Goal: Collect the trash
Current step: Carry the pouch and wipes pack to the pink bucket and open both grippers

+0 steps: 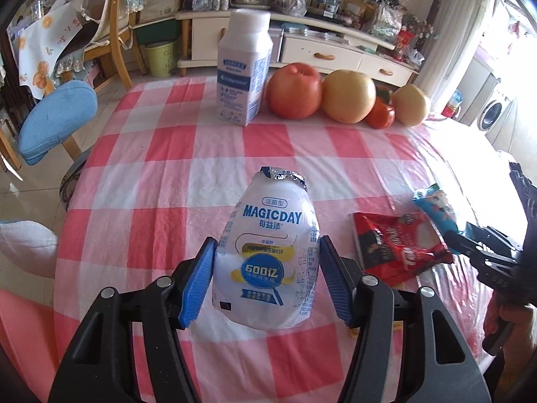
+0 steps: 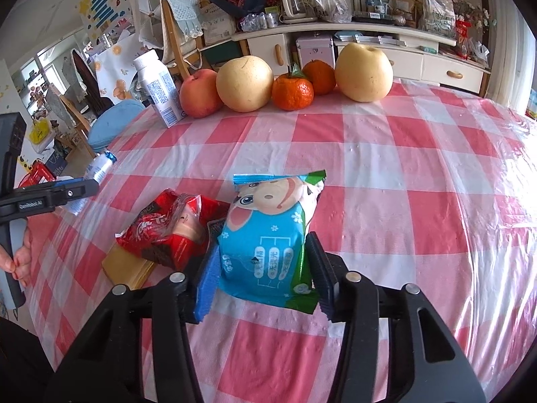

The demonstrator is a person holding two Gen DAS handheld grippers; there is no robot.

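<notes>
Left gripper (image 1: pixel 266 282) clamped on white drink bottle (image 1: pixel 266 255), raised above checked tablecloth (image 1: pixel 141 154); right gripper (image 2: pixel 260 270) squeezing blue snack packet (image 2: pixel 268 235). Pickup step; next, carrying both to a bin.

On the desk (image 2: pixel 386 168), a snack packet (image 2: pixel 268 238) lies just right of a crumpled wrapper (image 2: pixel 164 231); fruit (image 2: pixel 244 84) and a carton (image 2: pixel 160 90) stand in a row behind.
</notes>
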